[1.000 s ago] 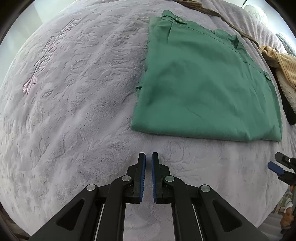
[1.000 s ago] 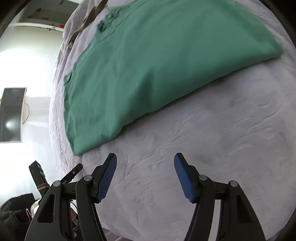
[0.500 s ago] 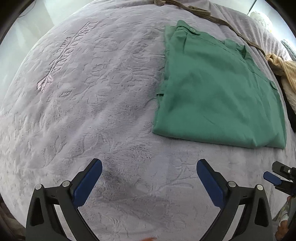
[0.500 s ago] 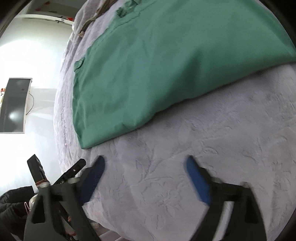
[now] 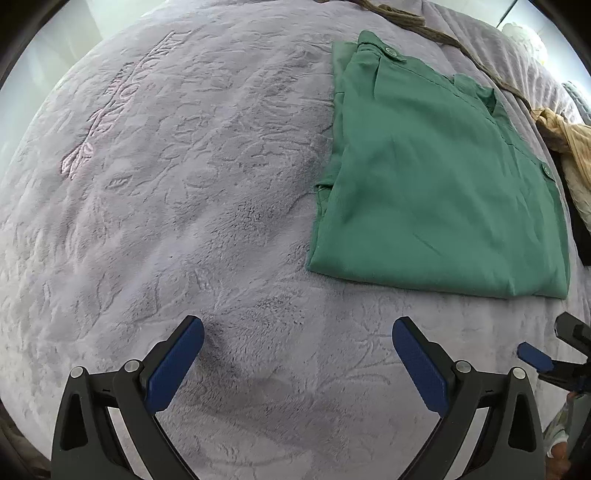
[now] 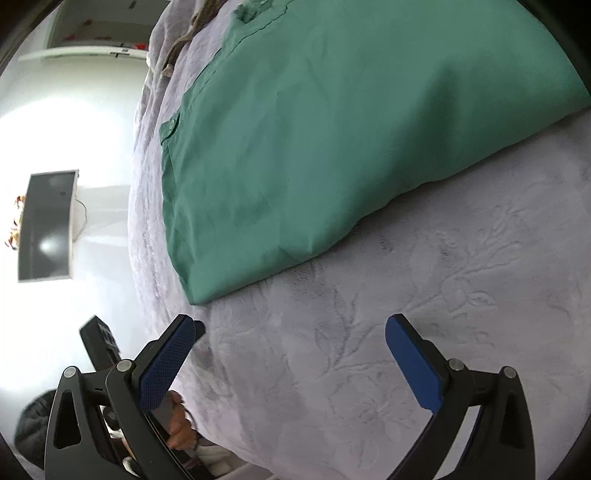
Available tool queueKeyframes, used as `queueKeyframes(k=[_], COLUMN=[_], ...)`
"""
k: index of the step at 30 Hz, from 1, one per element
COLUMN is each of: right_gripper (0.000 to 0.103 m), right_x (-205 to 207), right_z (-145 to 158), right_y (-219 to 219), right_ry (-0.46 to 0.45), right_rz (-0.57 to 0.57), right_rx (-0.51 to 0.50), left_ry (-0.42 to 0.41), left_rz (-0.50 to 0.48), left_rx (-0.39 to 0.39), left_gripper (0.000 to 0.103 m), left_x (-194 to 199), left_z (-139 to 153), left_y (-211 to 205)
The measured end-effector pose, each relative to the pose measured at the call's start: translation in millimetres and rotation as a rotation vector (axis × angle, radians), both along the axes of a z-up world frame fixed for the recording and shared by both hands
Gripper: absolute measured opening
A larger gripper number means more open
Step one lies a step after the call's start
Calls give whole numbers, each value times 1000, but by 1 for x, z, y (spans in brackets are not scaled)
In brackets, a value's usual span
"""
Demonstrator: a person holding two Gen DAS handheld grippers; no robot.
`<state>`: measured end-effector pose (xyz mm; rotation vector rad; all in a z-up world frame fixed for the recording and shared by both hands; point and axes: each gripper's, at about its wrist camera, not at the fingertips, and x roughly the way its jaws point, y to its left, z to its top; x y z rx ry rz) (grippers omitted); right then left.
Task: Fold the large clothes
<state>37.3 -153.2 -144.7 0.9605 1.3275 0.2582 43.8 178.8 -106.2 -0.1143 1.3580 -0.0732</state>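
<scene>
A green garment lies folded into a flat rectangle on the lilac embossed blanket, in the upper right of the left wrist view. My left gripper hovers open over bare blanket, below the garment's near edge, with nothing between its fingers. In the right wrist view the same green garment fills the upper half. My right gripper stands open just short of the garment's near corner, empty. One blue pad of the right gripper shows at the right edge of the left wrist view.
A brown cloth strip runs along the back of the bed. A tan garment and something dark lie at the right edge. Beyond the bed's side hang a dark screen on a white wall and a hand below.
My left gripper went from shut to wide open. My right gripper opened wider and moved closer to the garment's corner. The garment has kept its shape.
</scene>
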Motion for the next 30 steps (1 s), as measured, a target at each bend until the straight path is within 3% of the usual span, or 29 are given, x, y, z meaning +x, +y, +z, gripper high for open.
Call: queueKeyframes(k=[8, 18, 30], right_gripper=[103, 103, 102], right_x=[18, 44, 58], right_z=[-14, -34, -40], right_y=[26, 43, 51], right_ry=[-6, -26, -31], right_rz=[-37, -161, -194], right_rx=[154, 351, 475], left_ry=[6, -14, -18], left_rz=[27, 31, 32], left_rx=[-26, -90, -169], left_gripper=[102, 102, 102], left_x=[13, 26, 51], left_z=[-6, -2, -5], left_y=[1, 12, 1])
